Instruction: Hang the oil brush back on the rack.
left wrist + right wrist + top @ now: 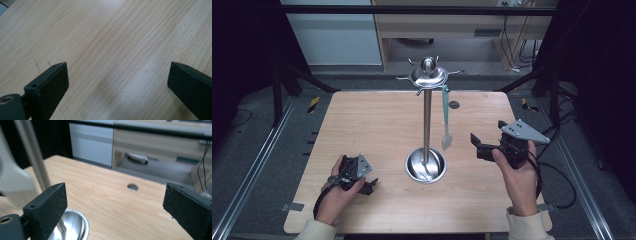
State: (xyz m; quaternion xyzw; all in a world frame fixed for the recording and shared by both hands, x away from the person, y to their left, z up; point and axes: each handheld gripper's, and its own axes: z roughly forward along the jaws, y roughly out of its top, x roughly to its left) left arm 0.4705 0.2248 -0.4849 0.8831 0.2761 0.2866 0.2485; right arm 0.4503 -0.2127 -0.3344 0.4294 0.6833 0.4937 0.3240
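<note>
While the right gripper (476, 143) hovers wide open just beside the spatula (446, 117) hanging from the metal stand (427, 120), the left gripper (371, 186) rests open on the table (377, 120).

No readable text, labels, brands or numbers anywhere. The surface (377, 125), metal stand (427, 125) and hanging spatula (446, 120) carry no markings. The yellow-black striped tape (313, 103) on the floor is only a pattern.

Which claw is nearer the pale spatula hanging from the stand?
Right. The right claw is open just right of the spatula; the left claw rests open on the table, beyond the stand's base.
</note>
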